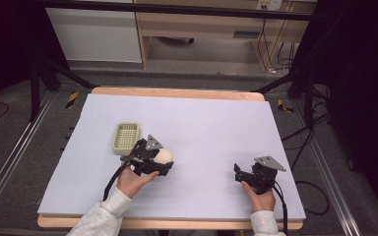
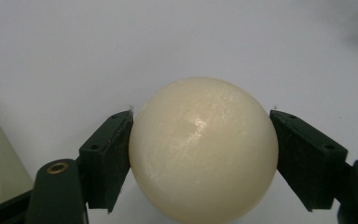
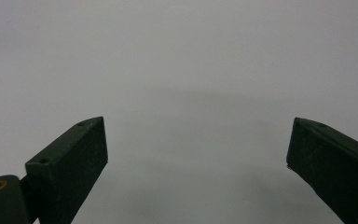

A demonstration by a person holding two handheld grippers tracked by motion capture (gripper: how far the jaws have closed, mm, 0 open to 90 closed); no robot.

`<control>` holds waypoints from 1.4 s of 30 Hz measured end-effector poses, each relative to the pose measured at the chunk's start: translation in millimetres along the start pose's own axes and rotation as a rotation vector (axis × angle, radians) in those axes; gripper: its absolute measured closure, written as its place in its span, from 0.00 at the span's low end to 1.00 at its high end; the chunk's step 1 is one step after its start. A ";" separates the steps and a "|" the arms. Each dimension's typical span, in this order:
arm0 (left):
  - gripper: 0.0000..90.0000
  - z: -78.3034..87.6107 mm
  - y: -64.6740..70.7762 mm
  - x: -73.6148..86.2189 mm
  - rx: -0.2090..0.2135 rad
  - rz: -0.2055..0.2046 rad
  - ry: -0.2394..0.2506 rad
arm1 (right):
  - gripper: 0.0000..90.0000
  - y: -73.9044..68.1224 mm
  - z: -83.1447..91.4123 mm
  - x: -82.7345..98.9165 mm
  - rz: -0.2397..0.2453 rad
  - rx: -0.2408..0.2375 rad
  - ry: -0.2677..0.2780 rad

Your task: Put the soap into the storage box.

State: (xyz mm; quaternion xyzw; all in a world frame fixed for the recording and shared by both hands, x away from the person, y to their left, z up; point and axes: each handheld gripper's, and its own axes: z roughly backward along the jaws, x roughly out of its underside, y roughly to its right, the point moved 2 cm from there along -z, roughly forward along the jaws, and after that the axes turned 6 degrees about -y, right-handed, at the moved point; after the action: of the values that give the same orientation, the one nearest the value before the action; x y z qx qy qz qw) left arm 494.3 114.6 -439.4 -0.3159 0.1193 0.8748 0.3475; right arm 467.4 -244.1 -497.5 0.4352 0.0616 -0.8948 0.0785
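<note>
In the high view, the left tongs point(image 1: 169, 160) grasped a cream ball point(image 1: 165, 156) above the counter point(image 1: 216, 123), near a green basket point(image 1: 126, 137). In the left gripper view, both pads pressed the ball point(image 2: 203, 149). In the right gripper view, the right tongs point(image 3: 198, 154) stood released, wide apart.

One cream ball point(image 2: 203, 149), one green basket point(image 1: 126, 137), two tongs.

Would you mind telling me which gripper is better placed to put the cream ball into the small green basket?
The left gripper, I think. Its jaws are shut on the cream ball, and the green basket lies just beside it. The right gripper stands open and holds nothing, far across the table.
</note>
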 end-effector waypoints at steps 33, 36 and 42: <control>0.27 29.7 -64.9 8.4 -0.083 0.129 0.061 | 0.06 0.5 -0.5 -0.2 -0.003 -0.009 -0.006; 0.27 29.5 -72.1 7.5 -0.090 0.144 0.065 | 0.06 0.5 -0.8 -0.2 -0.002 -0.008 -0.007; 0.27 30.0 -80.5 5.7 -0.099 0.162 0.073 | 0.06 0.4 -0.7 -0.2 -0.002 -0.008 -0.007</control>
State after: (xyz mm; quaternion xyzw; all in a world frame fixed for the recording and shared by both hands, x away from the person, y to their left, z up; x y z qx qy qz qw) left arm 532.0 189.3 -419.0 -0.3536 0.1138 0.8928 0.2548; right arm 468.2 -244.3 -497.8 0.4316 0.0651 -0.8962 0.0795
